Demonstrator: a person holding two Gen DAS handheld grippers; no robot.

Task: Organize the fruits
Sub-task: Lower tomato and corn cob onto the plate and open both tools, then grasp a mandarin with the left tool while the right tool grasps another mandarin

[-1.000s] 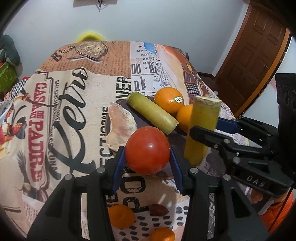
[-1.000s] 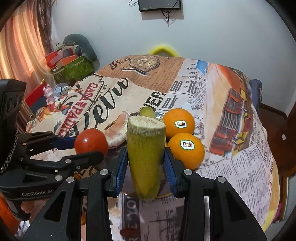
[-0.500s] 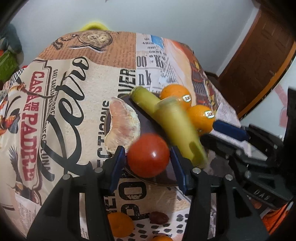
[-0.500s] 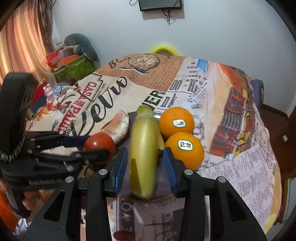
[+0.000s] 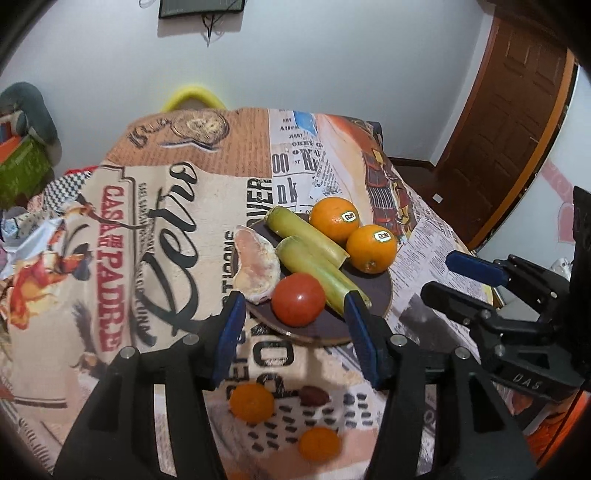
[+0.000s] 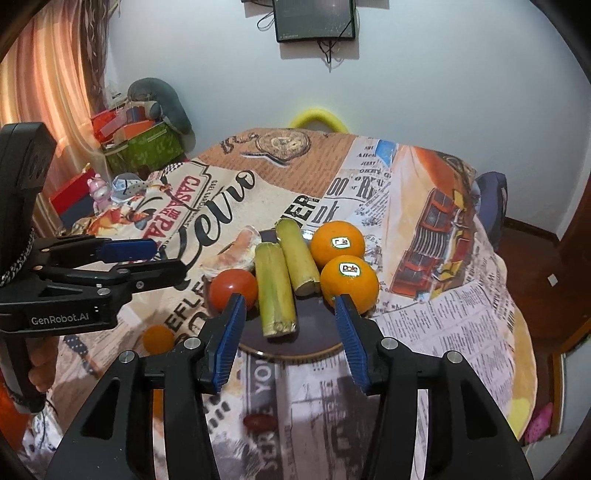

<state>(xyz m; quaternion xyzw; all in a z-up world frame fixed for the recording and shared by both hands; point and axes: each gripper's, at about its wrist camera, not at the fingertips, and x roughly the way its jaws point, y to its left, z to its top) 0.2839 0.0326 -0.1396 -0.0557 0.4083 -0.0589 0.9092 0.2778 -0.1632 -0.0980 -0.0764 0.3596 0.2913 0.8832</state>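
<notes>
Both tongs, left (image 5: pixel 293 332) and right (image 6: pixel 290 328), have let go since a second ago and now stand apart, empty. Tomato (image 5: pixel 298 300) and cane stalk (image 6: pixel 275 288) lie on the dark plate (image 5: pixel 369 295) beside two oranges (image 5: pixel 371 248). Remaining mandarin (image 5: pixel 252 402) on the bench looks soft, light: grip across its middle, gently.

Domestic room, apparently a living or dining area. Table draped in a printed newspaper-pattern tablecloth (image 6: pixel 424 295), bearing a dark plate (image 6: pixel 314 332) of fruit. Panelled wooden door (image 5: pixel 517 122) at one side; orange curtain (image 6: pixel 44 85) at a window. Wall-mounted screen (image 6: pixel 314 18) with dangling cables. Clutter of boxes (image 6: pixel 144 147) and a grey neck pillow (image 6: pixel 162 99) in the corner.
</notes>
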